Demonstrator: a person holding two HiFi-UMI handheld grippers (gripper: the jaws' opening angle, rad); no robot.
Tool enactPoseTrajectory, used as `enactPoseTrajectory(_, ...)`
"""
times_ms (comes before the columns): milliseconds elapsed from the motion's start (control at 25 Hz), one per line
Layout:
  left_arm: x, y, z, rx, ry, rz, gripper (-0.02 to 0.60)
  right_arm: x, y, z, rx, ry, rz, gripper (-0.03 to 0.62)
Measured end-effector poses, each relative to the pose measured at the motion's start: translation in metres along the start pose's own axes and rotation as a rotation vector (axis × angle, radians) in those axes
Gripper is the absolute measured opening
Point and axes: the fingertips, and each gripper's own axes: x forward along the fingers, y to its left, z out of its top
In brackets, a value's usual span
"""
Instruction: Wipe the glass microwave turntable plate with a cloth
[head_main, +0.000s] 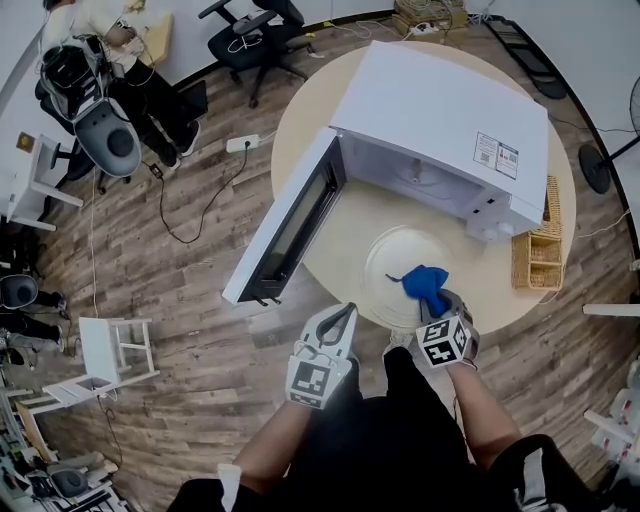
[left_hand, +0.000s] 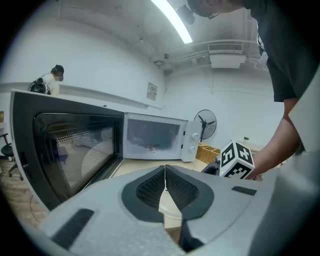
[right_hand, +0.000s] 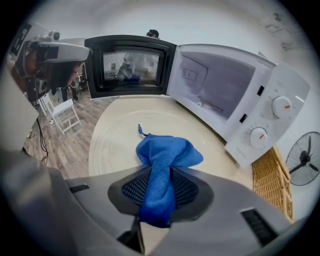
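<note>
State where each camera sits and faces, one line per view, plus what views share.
Head view: on the person's head, looking down at the table, microwave, plate; both forearms, left gripper and right gripper show.
Left gripper view: on the left gripper, facing the microwave across its shut jaws; the person's right arm shows.
Right gripper view: on the right gripper, facing the plate, its jaws shut on the cloth.
Shared: all show the microwave.

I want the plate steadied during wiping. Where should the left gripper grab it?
Probably the glass plate by its near-left rim, coming low from the table edge: it lies flat, so only its rim offers a grip, and the cloth covers its near-right.
</note>
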Motion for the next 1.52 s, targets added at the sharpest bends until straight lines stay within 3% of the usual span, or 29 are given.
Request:
enactPoseTrajectory(560, 0.006, 0.0, 0.009, 0.019, -0.008, -0.022, 0.006, -0.002, -0.066, -0.027, 0.043, 0.064, -0.124, 0.094)
enactPoseTrajectory(760, 0.007, 0.003, 0.018, 0.036, -0.017, -0.029, 0.006, -0.002, -0.072, -0.025, 0.065, 0.053, -0.121, 0.094)
enactPoseTrajectory(880, 0.008, 0.007, 0.03, 0.056, -0.038, -0.031, 0.006, -0.018, -0.075, 0.007, 0.076, -0.067, -0.105, 0.094)
enactPoseTrajectory(1240, 0.013, 0.036, 0.075, 0.071, -0.117, 0.029, 0.006, -0.127, -0.08, 0.15, 0.123, -0.593, -0.07, 0.094)
enactPoseTrajectory(1520, 0.018, 0.044, 0.119, 0.102, -0.201, 0.047, 0.006, -0.213, -0.086, 0.219, 0.109, -0.91, -0.061, 0.094)
